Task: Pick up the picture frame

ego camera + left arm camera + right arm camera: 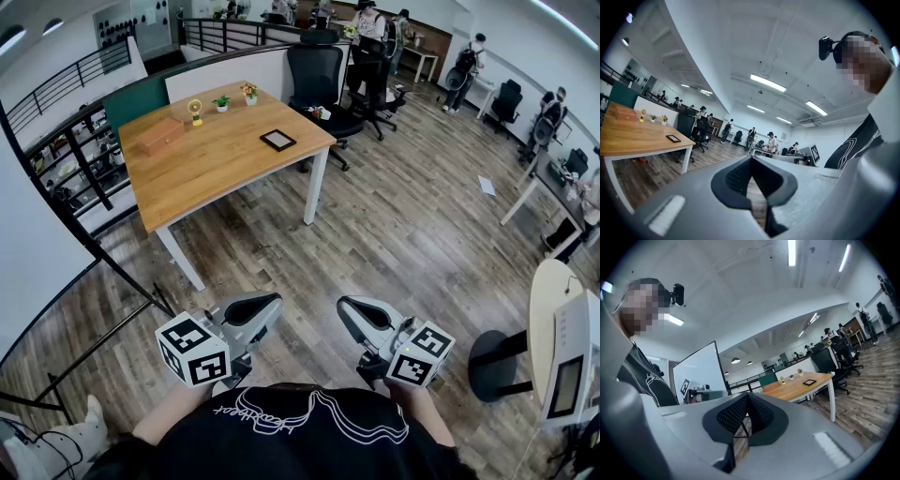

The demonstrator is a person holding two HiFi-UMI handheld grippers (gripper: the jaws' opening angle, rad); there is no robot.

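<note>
The picture frame point(277, 140), small and dark-edged, lies flat near the right edge of a wooden table point(216, 159) across the room. The left gripper view shows the picture frame point(673, 138) far off to the left, and the right gripper view shows the picture frame point(809, 382) far off to the right. Both grippers are held close to my body, well short of the table. My left gripper point(267, 306) point(751, 161) is shut and holds nothing. My right gripper point(349, 310) point(747, 397) is shut too, nothing between its pads.
On the table also stand a brown box point(161, 135), a yellow ornament point(195, 111) and two small potted plants point(221, 103). Black office chairs point(319, 70) stand behind it. A railing point(66, 159) runs along the left. A white round table point(548, 309) stands at my right.
</note>
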